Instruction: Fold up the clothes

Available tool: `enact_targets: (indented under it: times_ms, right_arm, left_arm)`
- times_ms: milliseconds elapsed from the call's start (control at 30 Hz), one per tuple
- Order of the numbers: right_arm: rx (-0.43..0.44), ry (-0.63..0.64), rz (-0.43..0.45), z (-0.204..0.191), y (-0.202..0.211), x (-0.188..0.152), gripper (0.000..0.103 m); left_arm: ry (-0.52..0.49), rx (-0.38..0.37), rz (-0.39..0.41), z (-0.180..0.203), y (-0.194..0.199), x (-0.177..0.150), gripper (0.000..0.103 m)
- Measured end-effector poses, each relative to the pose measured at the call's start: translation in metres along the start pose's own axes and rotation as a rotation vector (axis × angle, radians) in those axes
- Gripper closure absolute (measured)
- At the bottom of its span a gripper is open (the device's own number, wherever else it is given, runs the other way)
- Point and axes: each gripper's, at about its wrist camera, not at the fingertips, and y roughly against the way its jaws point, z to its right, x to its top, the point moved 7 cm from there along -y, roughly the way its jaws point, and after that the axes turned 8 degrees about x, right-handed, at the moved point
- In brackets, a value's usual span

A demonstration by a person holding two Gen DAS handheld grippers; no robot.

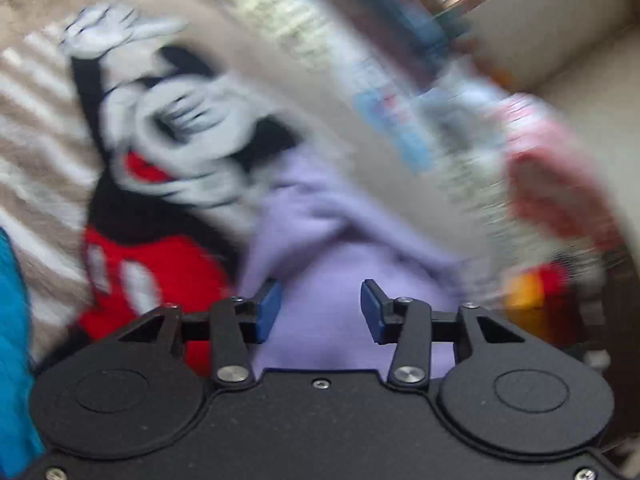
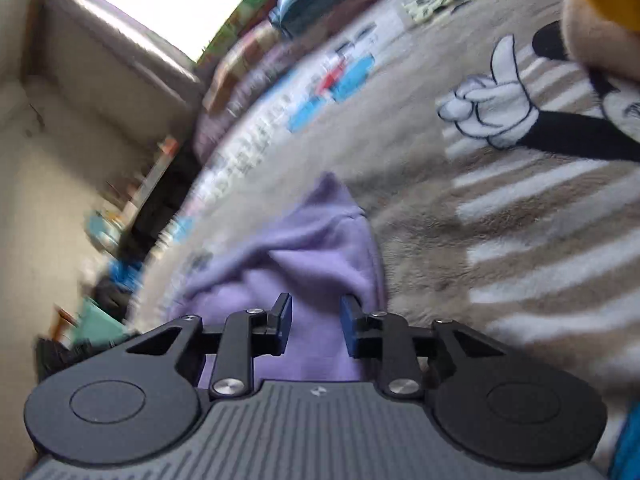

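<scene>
Left wrist view: a plush beige blanket [image 1: 44, 152] with white stripes and a large cartoon mouse print [image 1: 160, 148] covers the bed; the picture is blurred. On the blanket lies the task's thing, a lilac garment [image 1: 320, 240], rumpled, its cloth running from the middle of the frame down beneath the tool. A heap of red and white clothes [image 1: 556, 184] lies to the right, and a strip of bright blue cloth [image 1: 12, 320] shows at the left edge. The left gripper [image 1: 318, 312] stands over the lilac cloth with its blue pads [image 1: 267, 312] apart; a clear gap shows between them and nothing is pinched.

Right wrist view: the same blanket [image 2: 520, 240] and the lilac garment [image 2: 320, 240], here sharper, with one corner peaking away from the tool and soft ridges across it. The right gripper [image 2: 316, 326] has its pads a narrow gap apart with lilac cloth seen through the gap; whether the pads press on it cannot be told.

Handling, as a judgement: the garment looks light, limp and thick-knit, not slippery and not fragile. It will sag and bunch between the holds, so hems or corners, one per gripper and well apart, are the best places to take hold; the plush blanket beneath may drag on it.
</scene>
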Motion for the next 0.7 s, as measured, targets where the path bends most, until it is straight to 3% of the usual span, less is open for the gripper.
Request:
enact_targets:
  times_ms: [33,67,133,200,267,300,333,367,433,500,567,600,633,700]
  right_arm:
    - [-0.012,-0.027,0.001,0.005,-0.001,0.004,0.099]
    - [-0.019,-0.048,0.003,0.008,-0.002,0.008,0.098]
    - [-0.002,-0.036,0.005,-0.001,0.0,0.014,0.085]
    - [0.018,-0.023,-0.013,-0.011,-0.007,0.018,0.072]
    - [-0.004,0.0,-0.036,-0.014,-0.019,0.022,0.074]
    - [-0.03,0.015,-0.045,-0.013,-0.025,0.025,0.078]
    - [-0.055,0.03,-0.053,-0.012,-0.032,0.028,0.088]
    - [-0.075,0.04,-0.056,-0.011,-0.036,0.032,0.089]
    - [-0.061,0.021,-0.012,-0.011,-0.033,0.042,0.085]
    - [-0.063,0.069,-0.019,-0.018,-0.036,0.043,0.075]
    - [-0.111,0.129,-0.05,-0.016,-0.045,0.042,0.081]
    - [-0.14,0.151,-0.061,-0.012,-0.049,0.042,0.097]
    - [-0.16,0.149,-0.056,-0.007,-0.049,0.047,0.103]
    - [-0.147,0.121,-0.031,-0.005,-0.044,0.054,0.102]
  left_arm:
    - [-0.012,0.004,0.002,0.002,0.0,0.004,0.066]
    - [-0.035,-0.005,0.017,0.008,0.006,0.008,0.064]
    - [-0.076,-0.03,0.042,0.021,0.015,0.015,0.056]
    - [-0.064,-0.014,0.025,0.019,0.004,0.018,0.055]
    - [-0.048,0.027,-0.011,0.009,-0.015,0.02,0.055]
    - [-0.043,0.023,-0.013,0.009,-0.016,0.022,0.055]
    - [-0.041,0.018,-0.011,0.011,-0.014,0.025,0.055]
    - [-0.052,0.006,0.0,0.016,-0.009,0.028,0.055]
    - [-0.072,-0.029,0.021,0.024,-0.003,0.031,0.052]
    - [-0.071,0.005,0.015,0.017,-0.01,0.034,0.052]
    - [-0.039,0.001,-0.007,0.005,-0.02,0.037,0.054]
    - [-0.017,-0.011,-0.013,0.004,-0.02,0.04,0.054]
    - [-0.015,-0.032,-0.003,0.007,-0.014,0.043,0.054]
    - [-0.031,-0.084,0.032,0.013,0.0,0.049,0.053]
